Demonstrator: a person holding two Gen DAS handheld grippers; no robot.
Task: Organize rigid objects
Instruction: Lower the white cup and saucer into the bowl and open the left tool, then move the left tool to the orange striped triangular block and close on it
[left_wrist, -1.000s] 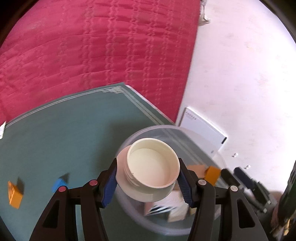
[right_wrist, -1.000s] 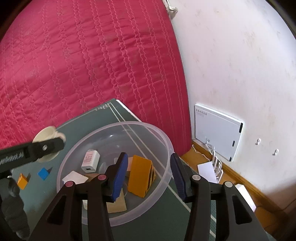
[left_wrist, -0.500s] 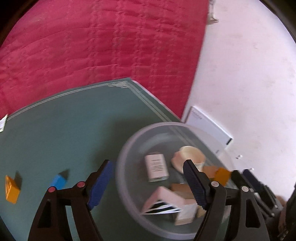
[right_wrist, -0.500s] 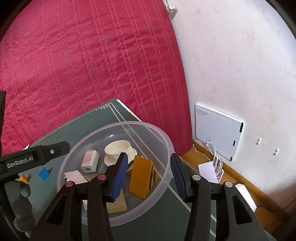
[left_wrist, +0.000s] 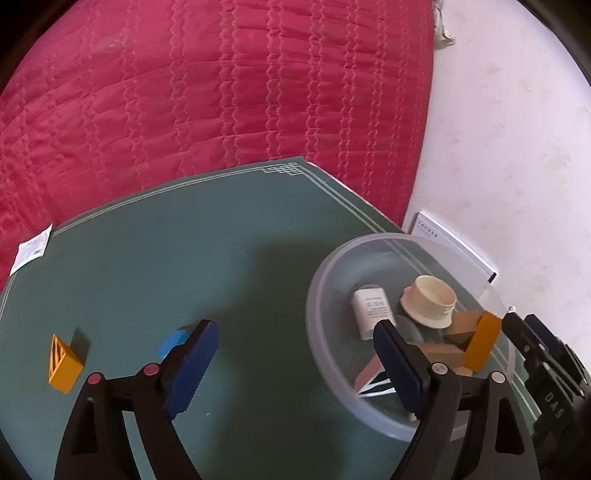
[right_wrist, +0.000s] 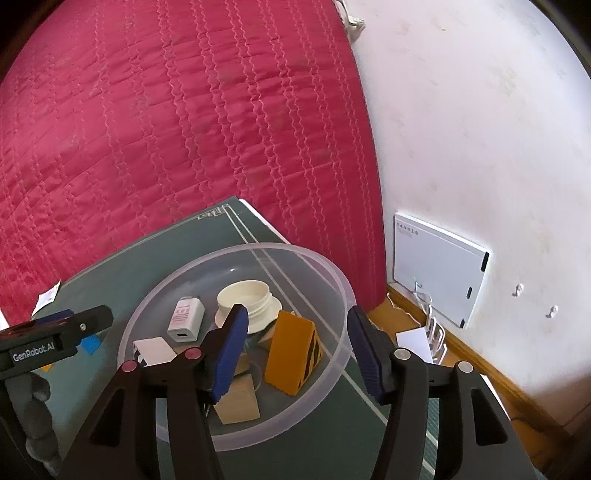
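on green mat, blue block (left_wrist: 173, 339) and orange wedge (left_wrist: 63, 363) lie outside clear plastic bowl (right_wrist: 334, 275). left gripper (left_wrist: 295, 354) empty, jaws opening; right gripper (right_wrist: 295, 345) empty, opening over bowl rim. risk: finger nudges block aside.

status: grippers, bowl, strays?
Left gripper empty, opening. Right gripper empty, opening over bowl. Cream lid in bowl. Orange wedge, blue block on mat.
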